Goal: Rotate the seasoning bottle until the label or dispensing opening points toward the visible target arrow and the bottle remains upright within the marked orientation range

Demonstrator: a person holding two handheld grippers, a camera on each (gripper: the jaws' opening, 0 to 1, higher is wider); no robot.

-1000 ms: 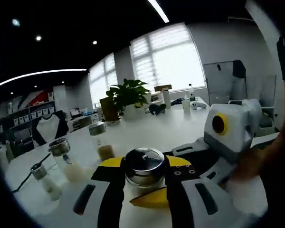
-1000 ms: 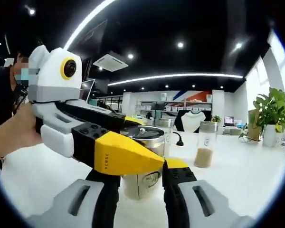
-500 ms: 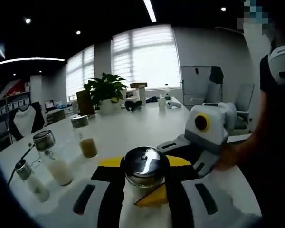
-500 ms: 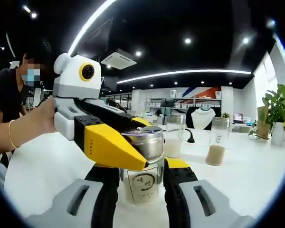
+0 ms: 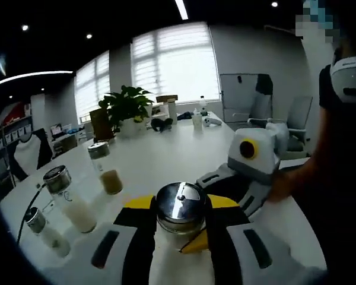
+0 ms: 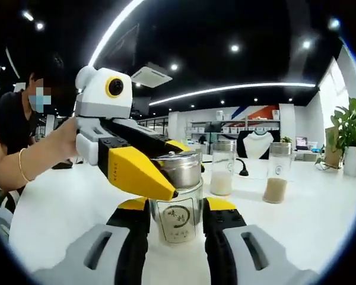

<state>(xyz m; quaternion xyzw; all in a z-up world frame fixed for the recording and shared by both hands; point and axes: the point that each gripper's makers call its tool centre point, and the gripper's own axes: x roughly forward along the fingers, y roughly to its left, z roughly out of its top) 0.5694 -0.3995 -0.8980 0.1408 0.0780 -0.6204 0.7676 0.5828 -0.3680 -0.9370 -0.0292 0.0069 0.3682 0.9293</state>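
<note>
Three spare jars (image 5: 108,174) on white table (image 5: 160,157) — potted plant (image 5: 124,110) beyond.

Three jars (image 5: 111,174) crowding left; right open.

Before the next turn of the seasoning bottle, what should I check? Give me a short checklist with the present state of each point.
1. Seasoning bottle upright: ok.
2. Right claw shut on the glass body: ok.
3. Left claw shut on the metal cap: ok.
4. Label legible, facing the right gripper view: ok.
5. Target arrow found: cannot tell.
6. Other bottles apart from the turn: ok.
</note>
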